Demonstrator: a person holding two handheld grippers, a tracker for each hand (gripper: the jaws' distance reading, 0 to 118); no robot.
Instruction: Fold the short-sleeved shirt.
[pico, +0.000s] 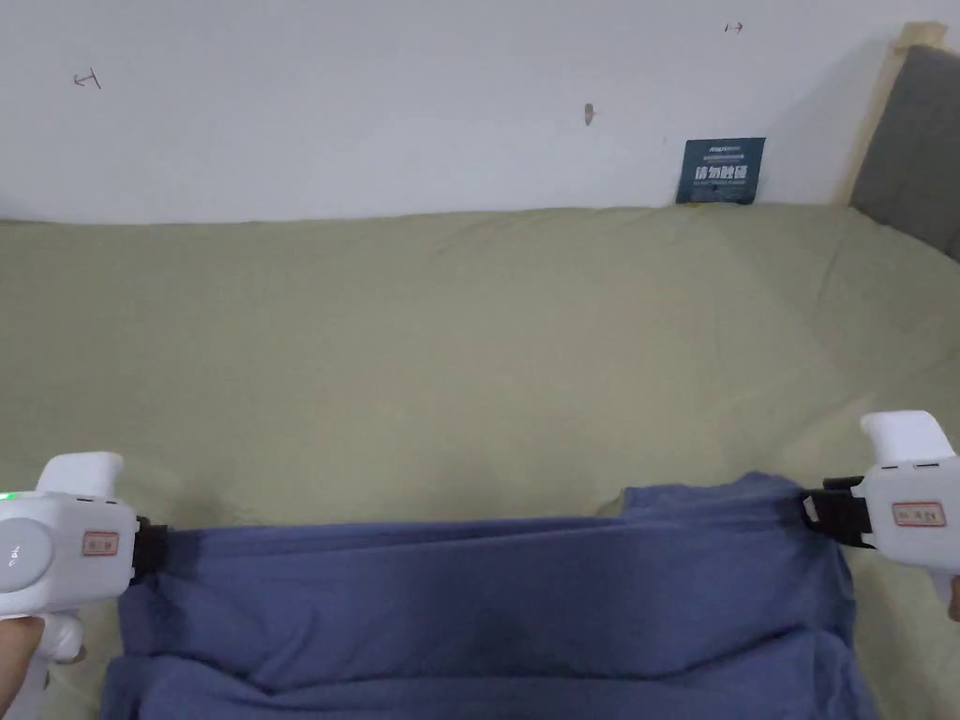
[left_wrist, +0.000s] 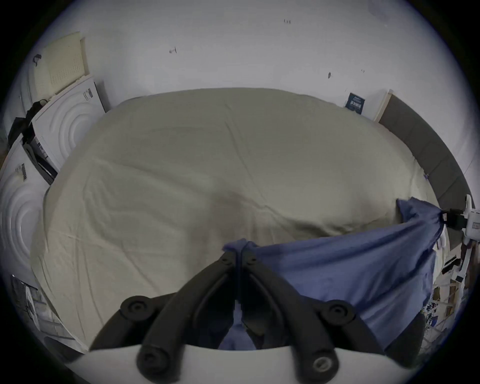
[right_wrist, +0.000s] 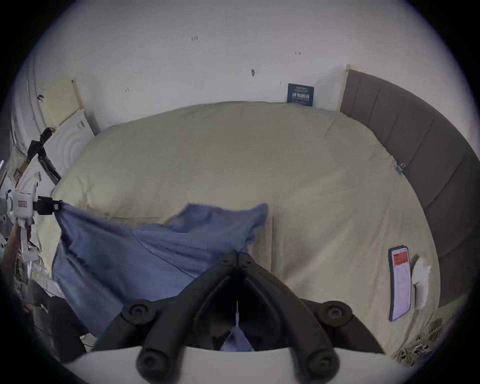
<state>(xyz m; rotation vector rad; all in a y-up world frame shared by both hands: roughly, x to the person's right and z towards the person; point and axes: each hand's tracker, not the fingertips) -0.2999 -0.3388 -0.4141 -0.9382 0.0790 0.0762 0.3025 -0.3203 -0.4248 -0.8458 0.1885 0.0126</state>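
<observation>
Your left gripper (pico: 155, 553) and right gripper (pico: 814, 511) each have jaws clenched on the blue shirt (pico: 487, 600), stretched taut above the bed (pico: 469, 347).

A dark blue sign (pico: 720, 171) stood at the upper right against the white wall (pico: 375, 103), bearing pale characters too blurred to make out; small gripper labels were likewise illegible.

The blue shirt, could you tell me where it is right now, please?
In the head view the shirt hangs stretched at the near edge of the bed, between the left tongs and right tongs.
</observation>
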